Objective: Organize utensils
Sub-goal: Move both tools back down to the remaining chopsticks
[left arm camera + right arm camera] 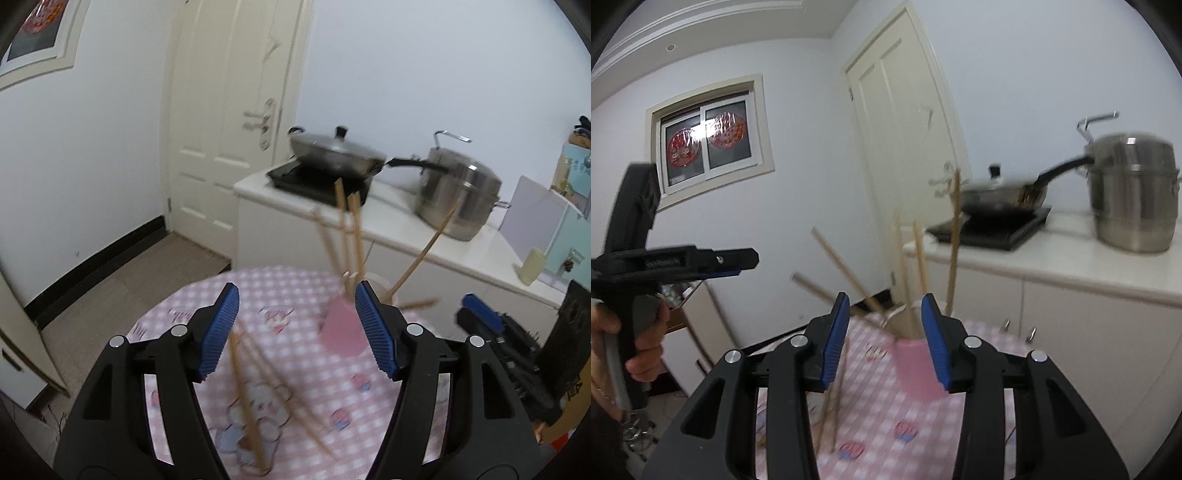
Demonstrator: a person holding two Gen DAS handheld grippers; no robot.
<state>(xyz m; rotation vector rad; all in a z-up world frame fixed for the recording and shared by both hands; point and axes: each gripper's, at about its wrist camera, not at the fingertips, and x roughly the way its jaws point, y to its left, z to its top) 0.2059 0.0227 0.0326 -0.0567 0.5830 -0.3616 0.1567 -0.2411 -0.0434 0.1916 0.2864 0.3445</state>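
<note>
A pink cup [341,328] stands on a table with a pink checked cloth [295,354] and holds several wooden chopsticks [347,229] that lean outward. Loose chopsticks [245,402] lie on the cloth near me. My left gripper [297,328] is open and empty, above the loose chopsticks, left of the cup. In the right wrist view the cup [916,365] sits just beyond my right gripper [884,343], which is open and empty. Loose chopsticks [831,406] lie on the cloth below it. The left gripper [701,264] shows from the side at left.
A white counter [402,229] behind the table carries a black cooktop with a lidded wok [332,153] and a steel steamer pot [458,192]. A cream door [229,122] is at the back left. The right gripper [491,321] shows at right.
</note>
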